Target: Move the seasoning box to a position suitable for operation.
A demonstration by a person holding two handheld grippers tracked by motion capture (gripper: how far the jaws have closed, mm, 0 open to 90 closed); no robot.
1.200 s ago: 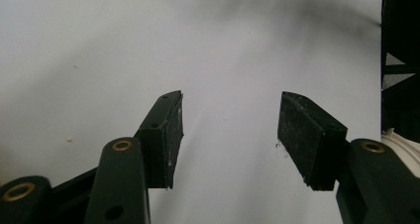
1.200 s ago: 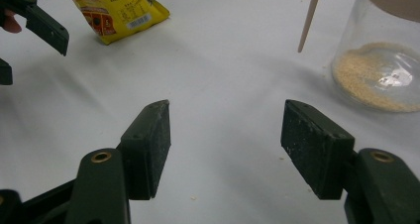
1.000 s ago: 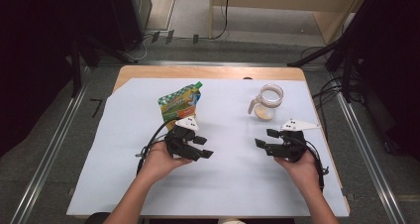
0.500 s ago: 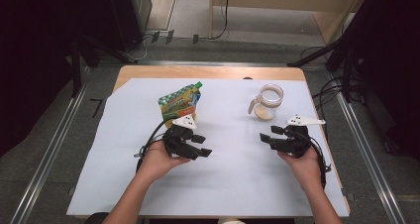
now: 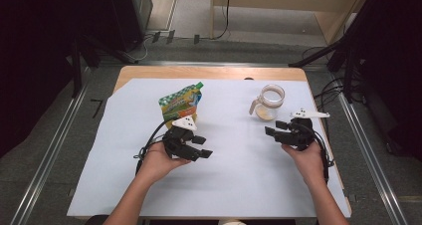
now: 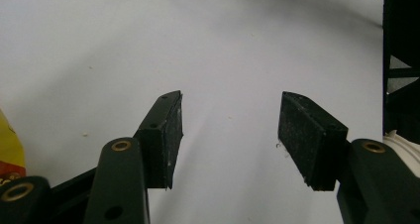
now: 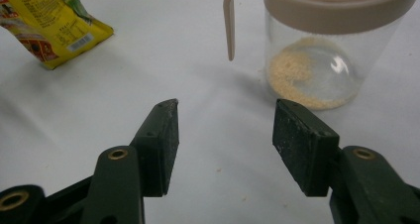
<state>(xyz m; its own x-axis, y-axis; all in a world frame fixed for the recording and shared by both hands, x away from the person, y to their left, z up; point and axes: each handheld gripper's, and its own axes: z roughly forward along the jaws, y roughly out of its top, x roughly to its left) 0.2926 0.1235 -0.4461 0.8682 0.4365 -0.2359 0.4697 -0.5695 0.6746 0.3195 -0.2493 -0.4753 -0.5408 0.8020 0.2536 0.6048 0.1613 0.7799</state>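
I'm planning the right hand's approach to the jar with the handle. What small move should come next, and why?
Probably ease the right gripper forward toward the jar. Its jaws have just been closing but stand apart with nothing between them, and the jar, holding a little yellowish grain, sits just ahead with its handle facing the gripper's side. The gap looks too narrow for the body, so the handle seems the likelier target.

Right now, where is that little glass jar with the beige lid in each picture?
High view: the jar stands at upper right, beyond the right gripper.
Left gripper view: not in it.
Right gripper view: upper right, grains at its bottom.
Shared landmark: the yellow-green pouch.
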